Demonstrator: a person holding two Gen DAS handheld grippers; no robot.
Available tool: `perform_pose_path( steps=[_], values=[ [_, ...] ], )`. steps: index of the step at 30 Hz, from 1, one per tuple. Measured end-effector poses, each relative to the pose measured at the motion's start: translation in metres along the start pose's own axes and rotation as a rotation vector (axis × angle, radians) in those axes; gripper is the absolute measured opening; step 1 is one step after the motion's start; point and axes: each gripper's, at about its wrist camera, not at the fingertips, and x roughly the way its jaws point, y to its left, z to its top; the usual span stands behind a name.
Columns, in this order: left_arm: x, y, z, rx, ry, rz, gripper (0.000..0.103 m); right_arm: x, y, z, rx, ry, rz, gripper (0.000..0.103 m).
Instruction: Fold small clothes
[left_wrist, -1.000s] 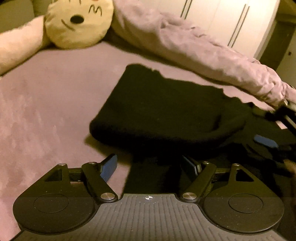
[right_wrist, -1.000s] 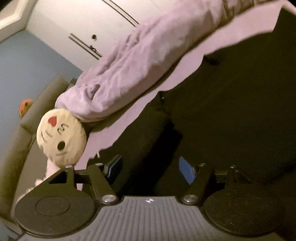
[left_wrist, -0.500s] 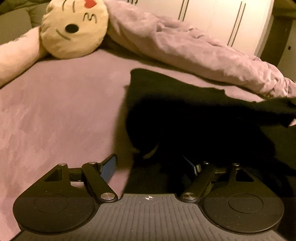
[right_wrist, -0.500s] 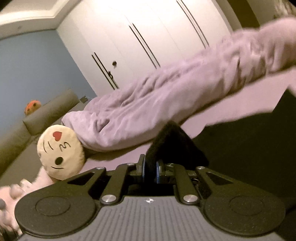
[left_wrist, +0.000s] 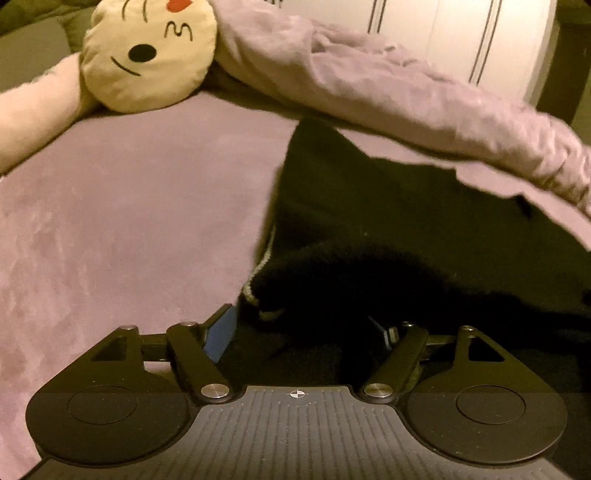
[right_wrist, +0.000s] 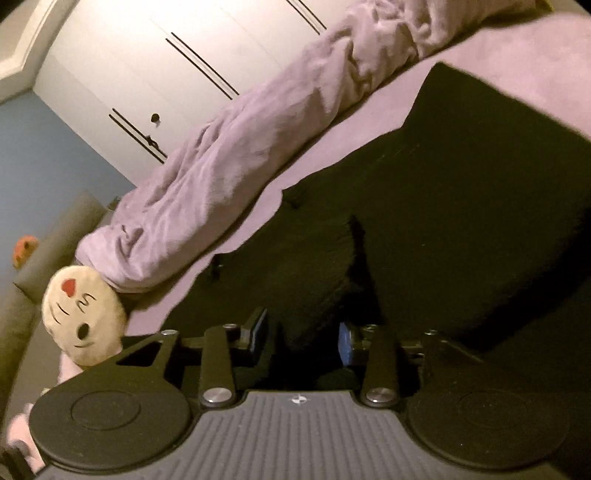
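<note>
A black garment (left_wrist: 388, 221) lies on the pink bed sheet (left_wrist: 129, 221), partly folded, with a light-trimmed edge at its near left corner. It also shows in the right wrist view (right_wrist: 461, 203). My left gripper (left_wrist: 303, 330) is open, its jaws astride the garment's near edge. My right gripper (right_wrist: 303, 332) is open low over the garment, with a fold of black cloth lying between its blue pads (right_wrist: 345, 341); they do not pinch it.
A rolled lilac duvet (left_wrist: 388, 88) runs along the far side of the bed. A round cream plush cushion with a face (left_wrist: 147, 55) lies at the back left, also in the right wrist view (right_wrist: 83, 310). White wardrobe doors (right_wrist: 166, 74) stand behind.
My right gripper, shut on the garment half a second ago, has opened and dropped low over the cloth. The garment's left part has been folded over. My left gripper stays open.
</note>
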Motion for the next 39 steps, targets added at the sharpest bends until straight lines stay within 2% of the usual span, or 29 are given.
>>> perform_pose_path(
  steps=[2, 4, 6, 10, 15, 20, 27, 29, 31, 33, 36, 39],
  values=[
    [0.004, -0.003, 0.003, -0.005, 0.01, 0.015, 0.076, 0.009, 0.003, 0.002, -0.007, 0.012, 0.005, 0.035],
    [0.006, -0.004, 0.006, -0.011, 0.016, 0.027, 0.076, 0.015, 0.012, 0.003, -0.062, 0.018, -0.018, 0.018],
    [0.006, -0.006, 0.007, -0.006, 0.017, 0.039, 0.074, 0.015, 0.023, 0.006, -0.146, 0.012, -0.049, 0.013],
    [0.004, -0.01, 0.005, 0.013, 0.012, 0.064, 0.069, 0.008, 0.043, 0.014, -0.322, -0.039, -0.102, 0.012],
    [0.0, -0.013, 0.005, 0.019, 0.004, 0.084, 0.061, 0.0, 0.06, 0.019, -0.474, -0.115, -0.162, 0.011],
    [-0.001, -0.015, 0.004, 0.015, 0.003, 0.08, 0.06, -0.009, 0.057, 0.028, -0.497, -0.174, -0.168, 0.011],
    [-0.003, -0.018, 0.004, 0.018, 0.004, 0.067, 0.063, -0.009, 0.041, 0.034, -0.515, -0.198, -0.218, 0.012],
    [-0.003, -0.018, 0.003, 0.014, 0.008, 0.068, 0.065, -0.008, 0.038, 0.035, -0.533, -0.202, -0.237, 0.014],
    [-0.004, -0.016, 0.003, 0.008, 0.012, 0.07, 0.069, -0.01, 0.034, 0.035, -0.538, -0.229, -0.276, 0.024],
    [-0.007, -0.013, 0.001, -0.004, 0.011, 0.078, 0.082, -0.019, 0.024, 0.036, -0.485, -0.273, -0.308, 0.042],
    [-0.014, -0.007, -0.003, -0.026, 0.003, 0.079, 0.083, -0.033, 0.004, 0.042, -0.373, -0.236, -0.252, 0.044],
    [-0.024, -0.005, -0.007, -0.04, -0.012, 0.052, 0.083, -0.044, -0.008, 0.037, -0.336, -0.189, -0.219, 0.044]
  ],
)
